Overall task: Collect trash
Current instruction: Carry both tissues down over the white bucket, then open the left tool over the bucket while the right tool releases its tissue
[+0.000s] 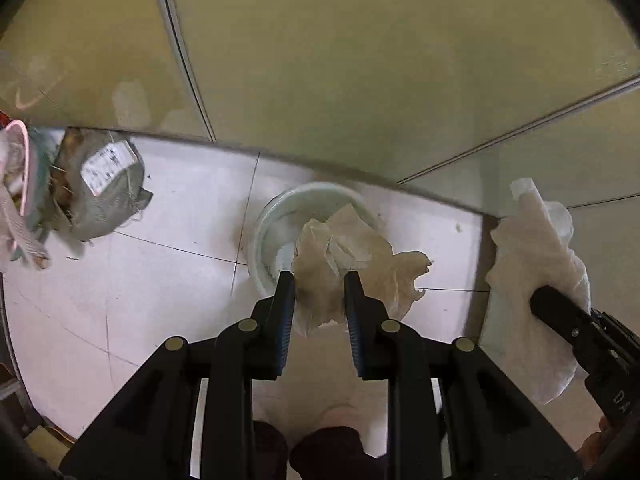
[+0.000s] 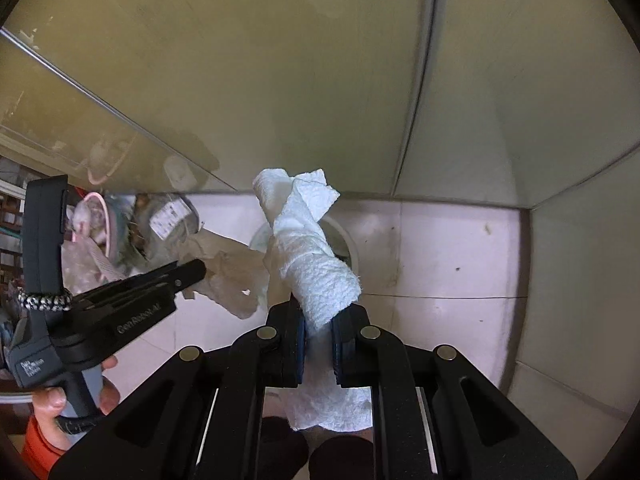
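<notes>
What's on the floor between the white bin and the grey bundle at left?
Bare tile floor separates white bin and grey bundle, in the left wrist view.

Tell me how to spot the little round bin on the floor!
Find where the pale tiled floor meets the tall beige wall panels. Right against that wall stands the small round bin, below the crumpled brownish paper held in the left claw. Unlike the lumpy grey bag nearby, it is a smooth whitish open ring.

white lettering on the left gripper (image 2: pixel 192 276) body seems to read "genrobot.ai"; the printed label (image 1: pixel 108 166) on the grey bundle (image 1: pixel 102 196) is too blurred to read.
</notes>
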A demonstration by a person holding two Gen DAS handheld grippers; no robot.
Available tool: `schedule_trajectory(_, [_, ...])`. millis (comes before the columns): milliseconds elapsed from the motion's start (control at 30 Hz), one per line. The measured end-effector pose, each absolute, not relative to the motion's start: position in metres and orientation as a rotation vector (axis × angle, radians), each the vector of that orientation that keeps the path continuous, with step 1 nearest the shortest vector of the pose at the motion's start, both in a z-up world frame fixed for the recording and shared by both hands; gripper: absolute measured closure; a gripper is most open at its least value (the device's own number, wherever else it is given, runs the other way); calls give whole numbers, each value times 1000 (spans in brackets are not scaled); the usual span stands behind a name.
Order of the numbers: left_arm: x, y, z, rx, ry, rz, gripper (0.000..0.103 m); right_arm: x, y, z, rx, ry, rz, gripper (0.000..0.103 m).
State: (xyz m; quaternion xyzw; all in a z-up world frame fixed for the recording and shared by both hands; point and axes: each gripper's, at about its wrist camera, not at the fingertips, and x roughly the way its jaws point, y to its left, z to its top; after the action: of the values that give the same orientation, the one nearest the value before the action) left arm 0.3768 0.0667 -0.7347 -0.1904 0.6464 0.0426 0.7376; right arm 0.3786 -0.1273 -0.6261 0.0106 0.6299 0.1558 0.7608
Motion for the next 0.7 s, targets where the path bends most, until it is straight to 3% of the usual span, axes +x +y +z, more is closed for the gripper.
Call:
schedule_trajectory(233, [382,64,-802,-395,1453,79,75,397,-111,-701,39,1418,400,92])
schedule_trajectory(467, [378,69,-820,-398,1466,39,67,404,-103,-732,-2,1417,453,90])
schedule_trajectory(567, [377,72,-818,-382,1455,36,57,406,-98,-745,12,1438,491,82])
schedule_trajectory(700, [376,76,-814,-364,1456,59,56,407,-98,-752,36,1452,511,68])
